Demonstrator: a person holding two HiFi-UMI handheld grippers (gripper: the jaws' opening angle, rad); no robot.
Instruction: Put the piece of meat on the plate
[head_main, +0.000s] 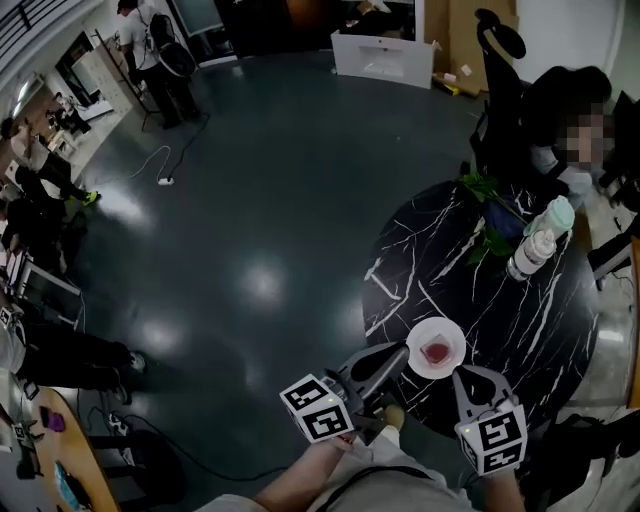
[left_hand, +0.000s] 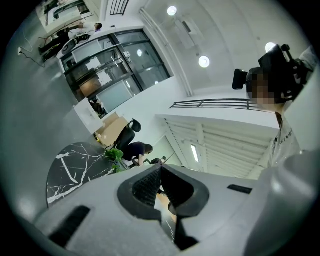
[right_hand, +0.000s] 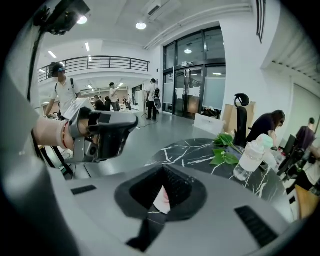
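Note:
A reddish piece of meat (head_main: 437, 351) lies on a small white plate (head_main: 420, 335) near the front edge of the round black marble table (head_main: 500, 310). Both grippers hover just short of the plate, apart from it. My left gripper (head_main: 398, 353) is at its left with the jaws together and nothing between them; its own view shows the tips (left_hand: 160, 167) meeting. To the plate's right, my right gripper (head_main: 463, 376) is shut and empty. A sliver of the plate (right_hand: 162, 199) shows below its closed jaws (right_hand: 164, 170). The left gripper (right_hand: 107, 132) also appears in the right gripper view.
A clear bottle with a pale green cap (head_main: 533, 250) and green leaves (head_main: 490, 215) stand at the table's far side. A person sits behind them by a black office chair (head_main: 500, 60). Dark floor lies to the left, with people and desks far left.

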